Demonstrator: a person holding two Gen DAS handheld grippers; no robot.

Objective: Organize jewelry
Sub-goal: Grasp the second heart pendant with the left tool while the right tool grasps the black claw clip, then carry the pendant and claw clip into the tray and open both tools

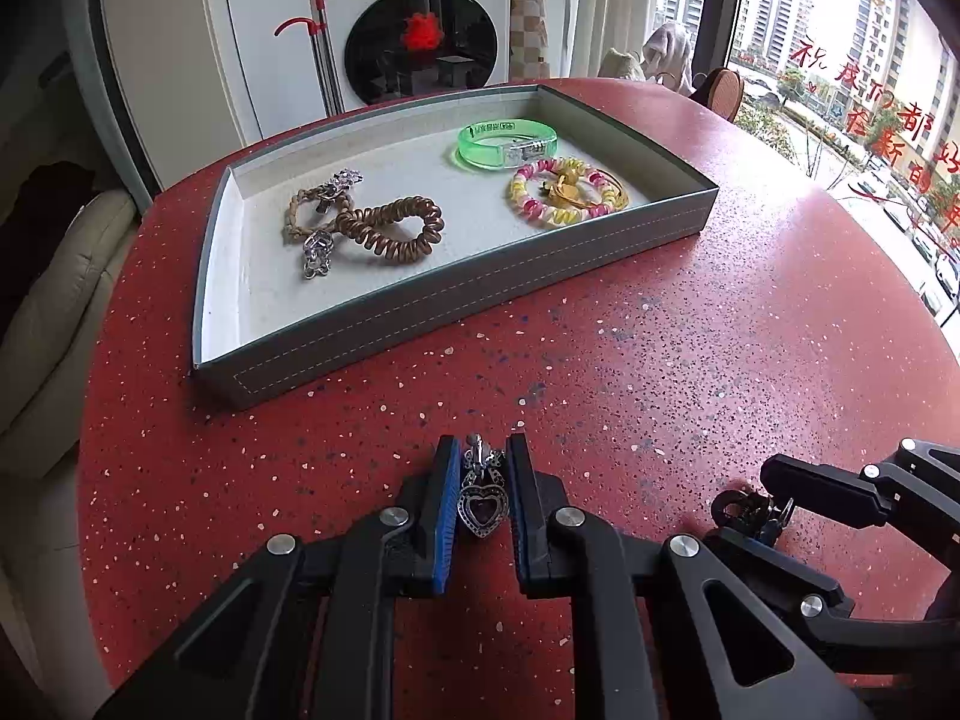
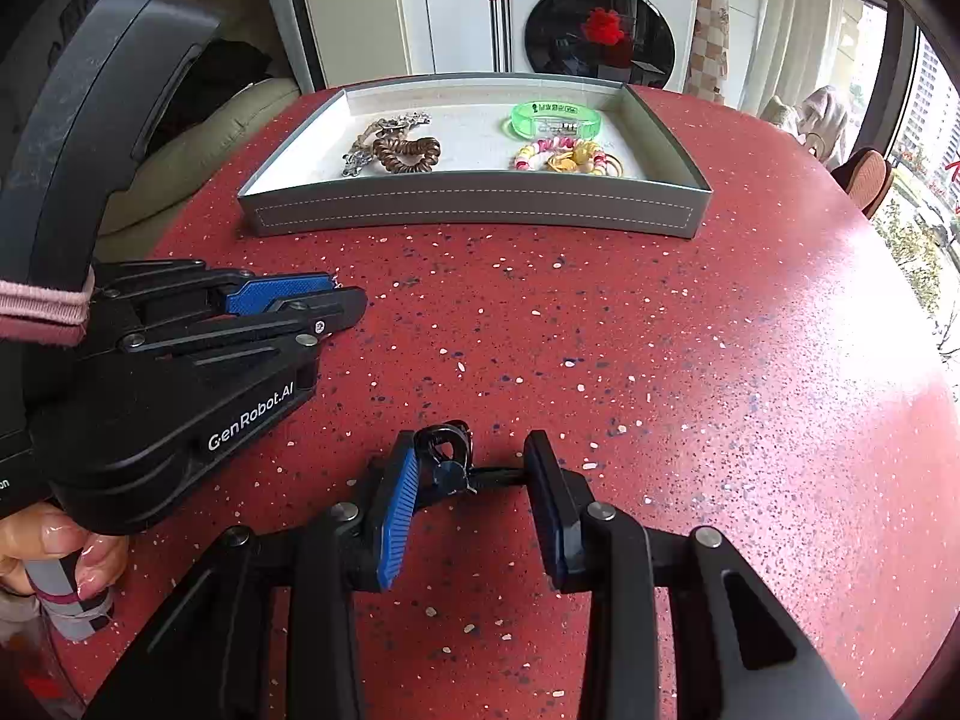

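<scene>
A silver heart pendant (image 1: pixel 482 495) with a purple stone sits between the fingers of my left gripper (image 1: pixel 483 450), which is closed on it just above the red table. My right gripper (image 2: pixel 477 450) is partly open around a black hair clip (image 2: pixel 447 453) lying on the table; the clip touches its left pad (image 2: pixel 399 507). The clip also shows in the left wrist view (image 1: pixel 744 510). A grey tray (image 1: pixel 456 294) at the back holds a brown spiral hair tie (image 1: pixel 390 228), a braided bracelet (image 1: pixel 315 210), a green bangle (image 1: pixel 507 141) and a pink-yellow spiral tie (image 1: pixel 567 192).
The round red speckled table (image 2: pixel 660 360) carries the tray (image 2: pixel 474 204) at its far side. The left gripper (image 2: pixel 336 306) appears at the left of the right wrist view. A washing machine (image 2: pixel 600 12) and a sofa (image 2: pixel 240 120) stand beyond the table.
</scene>
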